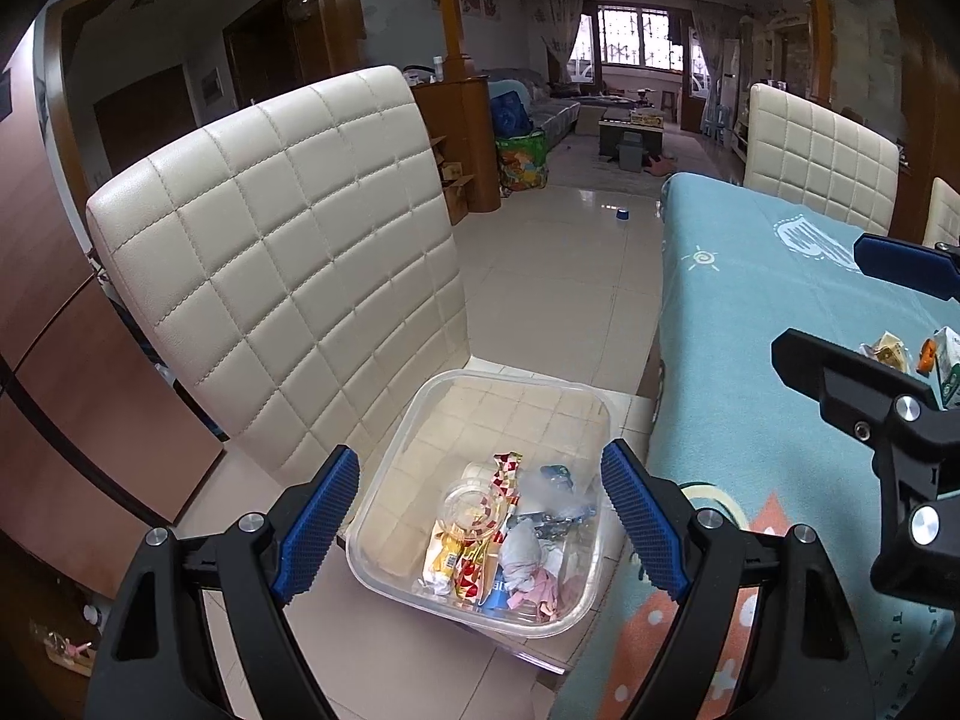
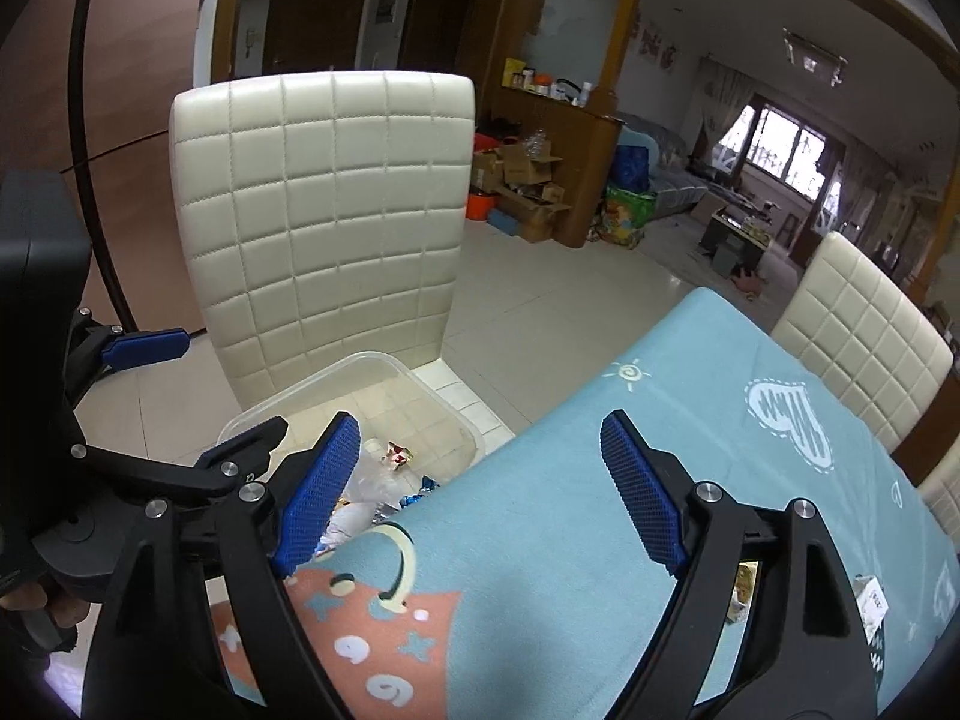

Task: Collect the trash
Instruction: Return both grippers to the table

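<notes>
A clear plastic bin point(image 1: 420, 414) sits on the seat of a cream quilted chair point(image 1: 282, 252). It holds several wrappers, a clear cup and crumpled paper point(image 1: 504, 540). My left gripper point(image 1: 480, 522) is open and empty, hovering above the bin. My right gripper point(image 2: 480, 492) is open and empty over the near corner of the blue tablecloth point(image 2: 570, 510); it also shows in the left wrist view point(image 1: 840, 312). Small cartons and wrappers point(image 1: 912, 360) lie on the table behind the right gripper. The bin also shows in the right wrist view point(image 2: 432, 396).
A second cream chair point(image 1: 822, 156) stands at the table's far side. Tiled floor point(image 1: 558, 276) lies between chair and table, with a small blue cap point(image 1: 622, 215) on it. A wooden cabinet point(image 1: 36, 360) is at the left. Boxes and bags point(image 2: 528, 192) stand by a partition.
</notes>
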`<state>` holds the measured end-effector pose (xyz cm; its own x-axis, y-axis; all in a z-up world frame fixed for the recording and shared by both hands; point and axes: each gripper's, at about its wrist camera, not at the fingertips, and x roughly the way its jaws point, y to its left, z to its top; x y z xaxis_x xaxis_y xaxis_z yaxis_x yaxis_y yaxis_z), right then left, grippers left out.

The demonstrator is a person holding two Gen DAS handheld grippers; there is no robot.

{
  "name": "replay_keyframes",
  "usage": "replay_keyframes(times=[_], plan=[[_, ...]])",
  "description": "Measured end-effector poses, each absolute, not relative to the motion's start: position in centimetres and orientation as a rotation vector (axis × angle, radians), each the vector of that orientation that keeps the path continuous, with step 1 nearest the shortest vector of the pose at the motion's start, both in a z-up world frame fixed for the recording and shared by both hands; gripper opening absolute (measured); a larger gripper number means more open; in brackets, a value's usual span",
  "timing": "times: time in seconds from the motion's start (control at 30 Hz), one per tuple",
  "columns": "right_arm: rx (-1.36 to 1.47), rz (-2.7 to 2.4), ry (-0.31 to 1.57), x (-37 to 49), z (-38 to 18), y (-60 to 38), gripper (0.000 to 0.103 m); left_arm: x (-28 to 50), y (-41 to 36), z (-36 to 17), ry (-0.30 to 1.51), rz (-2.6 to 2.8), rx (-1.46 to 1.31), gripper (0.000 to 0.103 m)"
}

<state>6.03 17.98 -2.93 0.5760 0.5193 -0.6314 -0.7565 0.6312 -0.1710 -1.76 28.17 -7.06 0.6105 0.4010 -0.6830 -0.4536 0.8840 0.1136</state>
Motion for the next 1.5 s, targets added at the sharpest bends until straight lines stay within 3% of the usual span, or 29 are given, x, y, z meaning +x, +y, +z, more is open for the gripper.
replay_keyframes(times=[0.97, 1.5], plan=[[-0.186, 0.512, 0.584, 9.0, -0.5, -1.5, 0.087, 3.6, 12.0, -3.3, 0.753, 0.177, 0.147, 0.081], [-0.059, 0.353, 0.605, 10.4, -1.7, -12.9, 0.087, 6.0, 2.6, -3.0, 0.771, 0.045, 0.219, 0.081]])
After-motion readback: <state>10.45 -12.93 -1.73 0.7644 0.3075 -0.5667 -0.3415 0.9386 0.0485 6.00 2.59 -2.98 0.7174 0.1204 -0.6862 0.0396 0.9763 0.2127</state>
